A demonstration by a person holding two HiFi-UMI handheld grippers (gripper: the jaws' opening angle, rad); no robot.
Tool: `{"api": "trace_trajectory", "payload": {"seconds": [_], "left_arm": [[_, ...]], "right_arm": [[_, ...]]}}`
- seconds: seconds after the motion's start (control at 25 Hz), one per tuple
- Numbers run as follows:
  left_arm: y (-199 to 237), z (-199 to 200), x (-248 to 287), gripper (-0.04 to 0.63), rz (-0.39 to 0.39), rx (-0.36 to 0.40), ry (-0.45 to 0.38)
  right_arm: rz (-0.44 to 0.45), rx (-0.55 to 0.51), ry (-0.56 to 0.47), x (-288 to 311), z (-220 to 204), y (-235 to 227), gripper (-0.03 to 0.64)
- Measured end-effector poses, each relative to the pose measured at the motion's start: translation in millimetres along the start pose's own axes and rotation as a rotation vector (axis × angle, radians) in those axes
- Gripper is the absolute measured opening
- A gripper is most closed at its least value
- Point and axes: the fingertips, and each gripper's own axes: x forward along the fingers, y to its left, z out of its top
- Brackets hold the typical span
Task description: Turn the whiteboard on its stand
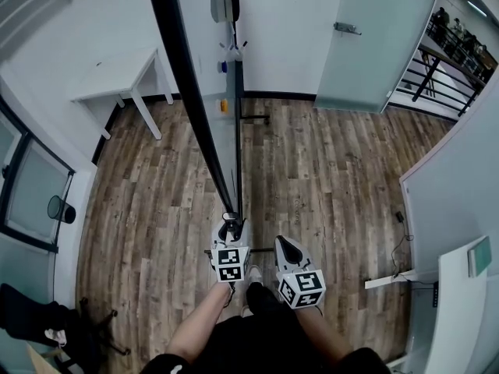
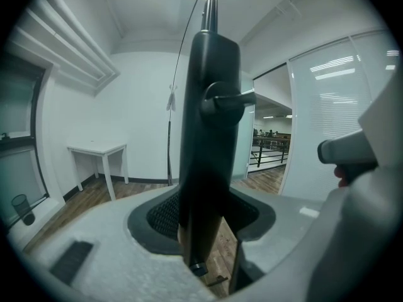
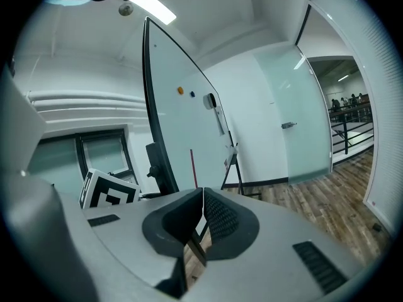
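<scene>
The whiteboard point(image 1: 212, 61) stands almost edge-on ahead of me, its black frame point(image 1: 187, 92) running down to my left gripper point(image 1: 231, 226). In the left gripper view the black frame upright point(image 2: 211, 131) fills the gap between the jaws of the left gripper point(image 2: 208, 225), which is shut on it. My right gripper point(image 1: 287, 245) hangs just to the right, apart from the board. In the right gripper view the jaws of the right gripper point(image 3: 203, 216) meet with nothing between them. The whiteboard point(image 3: 182, 124) rises beyond, with magnets and an eraser on its face.
A white table point(image 1: 121, 76) stands by the far wall on the left. A frosted glass door point(image 1: 374, 37) is at the far right. A dark bin point(image 1: 61, 209) and a black chair point(image 1: 39, 318) sit at the left, white furniture point(image 1: 460, 302) at the right. The stand's foot point(image 1: 256, 118) rests on the wood floor.
</scene>
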Motion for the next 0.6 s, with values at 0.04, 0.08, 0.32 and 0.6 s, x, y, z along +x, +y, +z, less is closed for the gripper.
{"api": "trace_trajectory", "payload": {"seconds": [0.04, 0.08, 0.32, 0.6], "left_arm": [[-1, 0, -1, 0.193, -0.001, -0.002, 0.003], [-3, 0, -2, 0.193, -0.002, -0.004, 0.006], [-13, -9, -15, 0.193, -0.010, 0.000, 0.013], [-22, -14, -29, 0.193, -0.014, -0.004, 0.007]], "right_arm": [[-0.003, 0.000, 0.000, -3, -1, 0, 0.014], [-0.006, 0.001, -0.001, -6, -1, -1, 0.014], [-0.028, 0.009, -0.010, -28, -9, 1, 0.014], [-0.052, -0.002, -0.011, -50, -18, 12, 0.014]]}}
